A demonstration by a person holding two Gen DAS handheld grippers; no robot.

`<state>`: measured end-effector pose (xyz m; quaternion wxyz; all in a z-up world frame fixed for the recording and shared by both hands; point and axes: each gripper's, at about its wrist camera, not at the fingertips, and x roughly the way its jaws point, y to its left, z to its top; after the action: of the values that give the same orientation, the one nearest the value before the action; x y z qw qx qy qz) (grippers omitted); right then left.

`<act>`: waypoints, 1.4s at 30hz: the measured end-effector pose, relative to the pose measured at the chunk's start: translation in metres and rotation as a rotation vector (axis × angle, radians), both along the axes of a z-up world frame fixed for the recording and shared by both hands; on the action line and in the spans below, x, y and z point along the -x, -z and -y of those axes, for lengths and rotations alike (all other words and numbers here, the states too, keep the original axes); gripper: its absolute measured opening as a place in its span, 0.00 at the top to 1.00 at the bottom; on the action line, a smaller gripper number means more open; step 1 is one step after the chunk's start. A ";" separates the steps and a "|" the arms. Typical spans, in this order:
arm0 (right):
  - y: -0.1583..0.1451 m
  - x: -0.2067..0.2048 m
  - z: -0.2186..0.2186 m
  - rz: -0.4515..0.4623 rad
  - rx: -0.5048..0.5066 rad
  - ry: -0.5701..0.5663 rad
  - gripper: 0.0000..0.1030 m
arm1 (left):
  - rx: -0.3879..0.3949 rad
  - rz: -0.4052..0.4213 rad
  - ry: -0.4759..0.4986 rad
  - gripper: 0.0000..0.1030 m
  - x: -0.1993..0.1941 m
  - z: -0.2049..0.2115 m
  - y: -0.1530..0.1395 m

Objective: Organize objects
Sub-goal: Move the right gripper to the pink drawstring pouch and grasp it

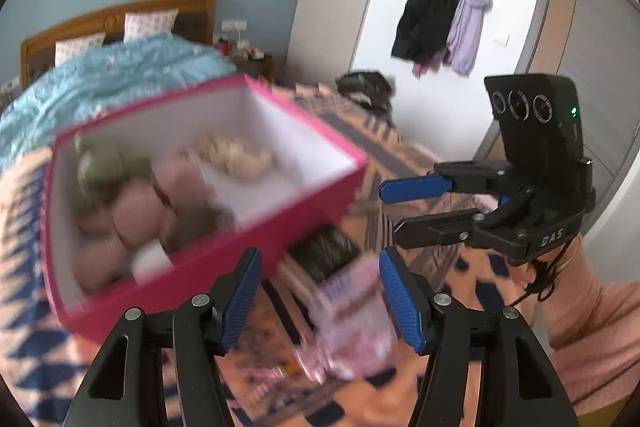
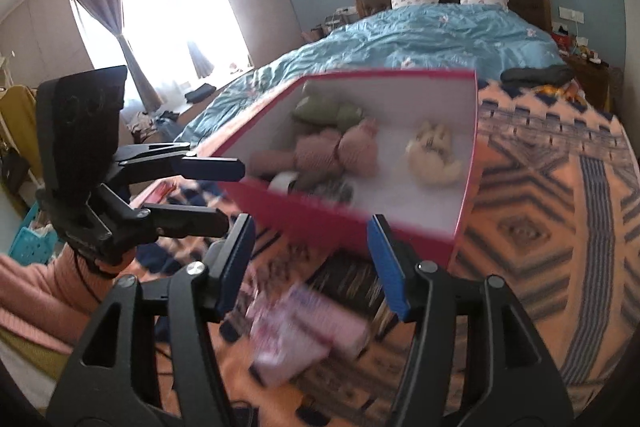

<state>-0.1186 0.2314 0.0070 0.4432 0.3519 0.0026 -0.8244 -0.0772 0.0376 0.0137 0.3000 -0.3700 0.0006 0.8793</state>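
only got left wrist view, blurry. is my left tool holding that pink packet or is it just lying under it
Observer: Not holding it. The right wrist view shows the left tool open and empty, off to the side of the pink packet.
Operator: what's off past the far side of the bed, can't see that way
Observer: A bright window with grey curtains.
Operator: anything low down on that side
Observer: A light-blue slotted basket at the picture's left edge.
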 end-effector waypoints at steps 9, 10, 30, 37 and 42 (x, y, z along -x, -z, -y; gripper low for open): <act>0.061 -0.029 -0.004 0.166 -0.037 -0.020 0.42 | -0.022 0.166 -0.022 0.40 -0.021 0.001 0.056; 0.066 -0.030 -0.005 0.178 -0.039 -0.018 0.42 | -0.033 0.186 -0.026 0.40 -0.023 0.002 0.061; 0.095 -0.026 0.013 0.331 -0.012 -0.023 0.71 | -0.107 0.307 -0.029 0.40 -0.048 0.004 0.097; 0.093 -0.041 0.021 0.350 -0.053 -0.107 0.72 | -0.100 0.299 -0.028 0.40 -0.051 0.008 0.097; 0.078 -0.039 0.014 0.251 -0.107 -0.071 0.65 | -0.090 0.297 -0.016 0.40 -0.053 0.009 0.097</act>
<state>-0.0792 0.2171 -0.0706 0.4497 0.4751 0.0036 -0.7563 -0.0238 0.0289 -0.0833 0.3062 -0.4822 -0.0863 0.8163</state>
